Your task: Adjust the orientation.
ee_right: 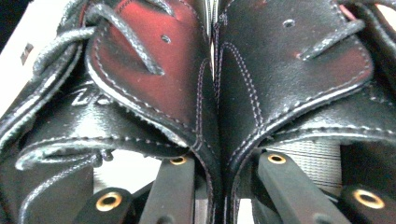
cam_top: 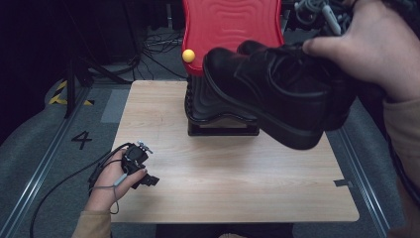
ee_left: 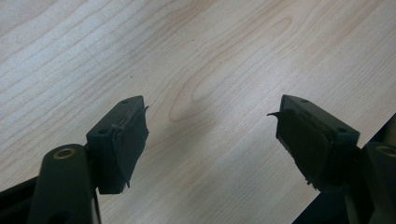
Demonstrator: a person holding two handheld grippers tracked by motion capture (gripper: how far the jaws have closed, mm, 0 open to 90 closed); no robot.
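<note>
Readable: a black digit "4" [cam_top: 81, 139] on the grey floor left of the light wooden table [cam_top: 223, 188]. Embossed lettering on the black leather lace-up shoe [ee_right: 84, 100] in the right gripper view, too blurred and cut off to read.

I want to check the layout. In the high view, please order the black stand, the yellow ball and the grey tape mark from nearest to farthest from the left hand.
1. Black stand, on the table's far middle, ahead and right of the left hand.
2. Yellow ball, higher up, beside the red board.
3. Grey tape mark, at the table's right edge.
</note>
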